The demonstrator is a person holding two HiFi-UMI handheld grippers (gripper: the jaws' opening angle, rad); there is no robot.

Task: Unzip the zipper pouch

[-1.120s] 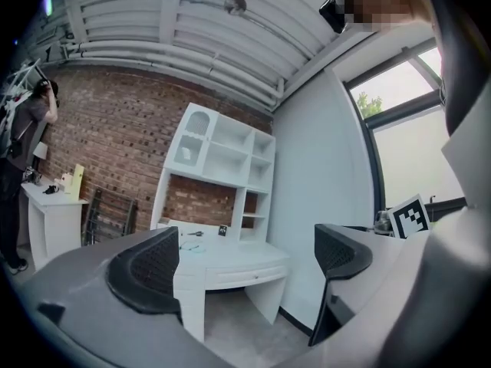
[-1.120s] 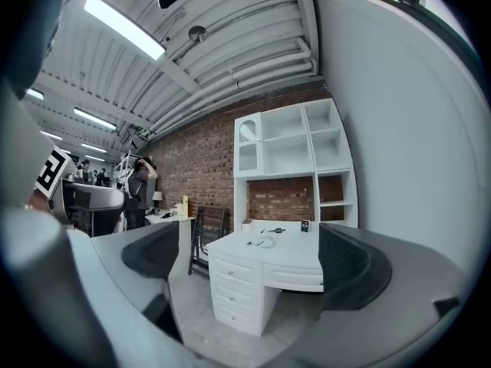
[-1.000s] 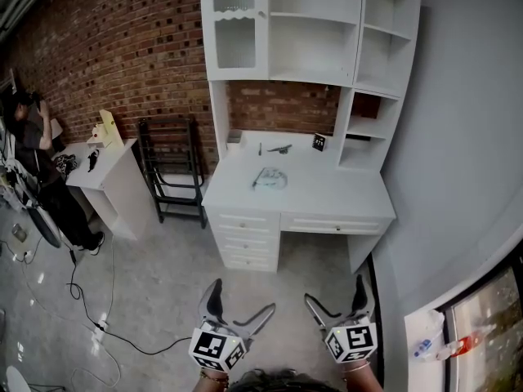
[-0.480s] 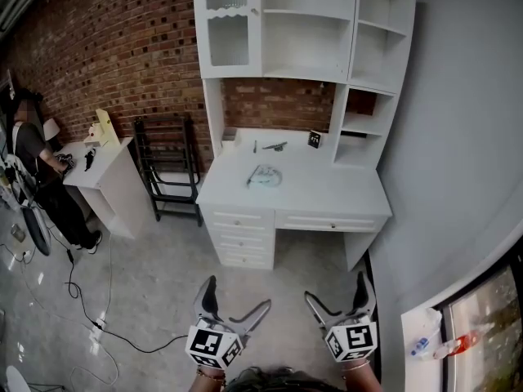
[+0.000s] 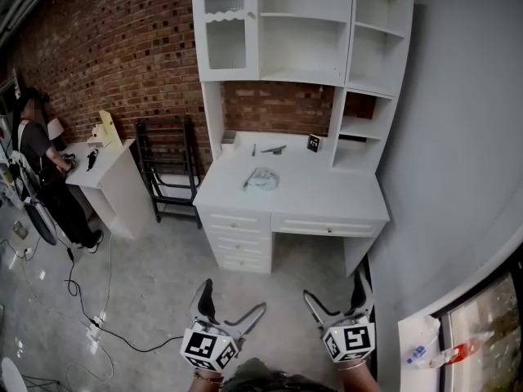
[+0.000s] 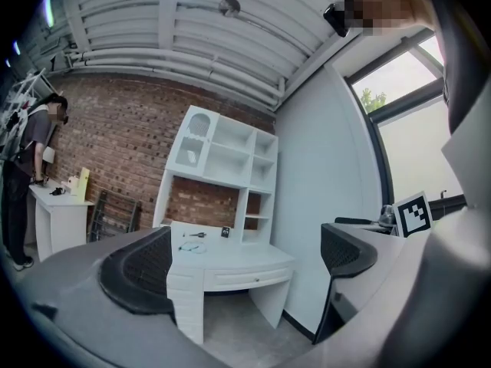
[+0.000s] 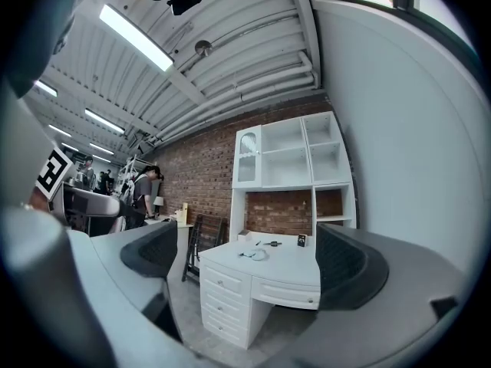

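Note:
A clear zipper pouch (image 5: 261, 179) lies flat on the white desk (image 5: 327, 194), left of its middle; it also shows small in the left gripper view as the pouch (image 6: 192, 247) and in the right gripper view as the pouch (image 7: 253, 254). Both grippers hang low in the head view, well short of the desk and over the floor. My left gripper (image 5: 233, 303) is open with nothing between its jaws. My right gripper (image 5: 333, 293) is open and empty too.
The desk carries a white hutch (image 5: 298, 31), a small black card (image 5: 314, 143) and dark small items (image 5: 274, 149) at the back. A black folded rack (image 5: 170, 170) and a small white table (image 5: 110, 178) stand left, with a person (image 5: 41, 166). Cables (image 5: 90, 300) trail on the floor.
The desk has shifted slightly in the head view as I move closer. Both grippers stay open and low.

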